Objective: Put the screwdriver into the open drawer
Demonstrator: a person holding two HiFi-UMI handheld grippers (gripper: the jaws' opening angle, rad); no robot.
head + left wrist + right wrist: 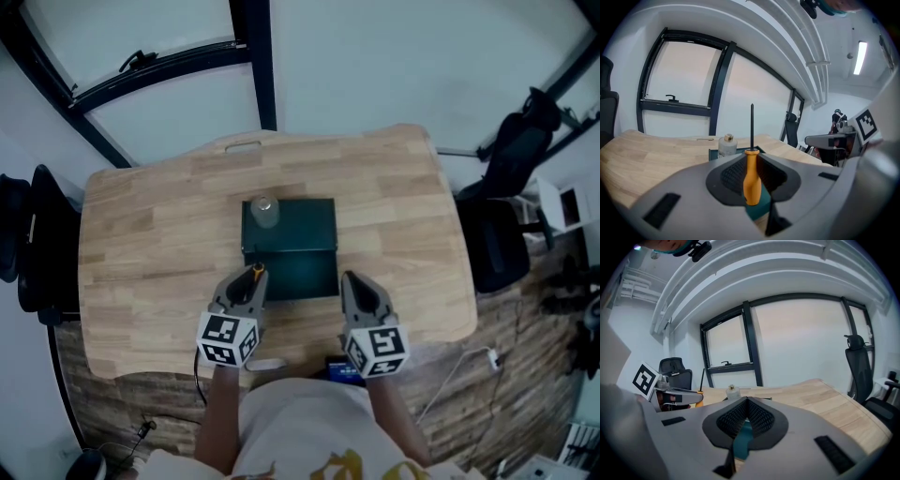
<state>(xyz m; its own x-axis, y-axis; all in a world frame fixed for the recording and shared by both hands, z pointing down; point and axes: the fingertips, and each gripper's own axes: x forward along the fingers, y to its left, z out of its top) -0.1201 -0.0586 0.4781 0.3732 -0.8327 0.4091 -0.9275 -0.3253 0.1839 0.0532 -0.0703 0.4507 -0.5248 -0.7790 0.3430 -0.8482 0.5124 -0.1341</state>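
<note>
The screwdriver has an orange handle and a thin dark shaft that stands upright between the jaws. My left gripper is shut on the handle. In the head view this gripper hovers at the front left corner of the open drawer, with the screwdriver's handle showing at its tip. The drawer sticks out of a dark green box in the middle of the table. My right gripper is shut and holds nothing, just right of the drawer's front. From the right gripper view the drawer's teal inside shows below the jaws.
A small clear bottle stands on top of the green box. The wooden table has its front edge near my body. Black office chairs stand at the right and the left. A white cable lies on the floor.
</note>
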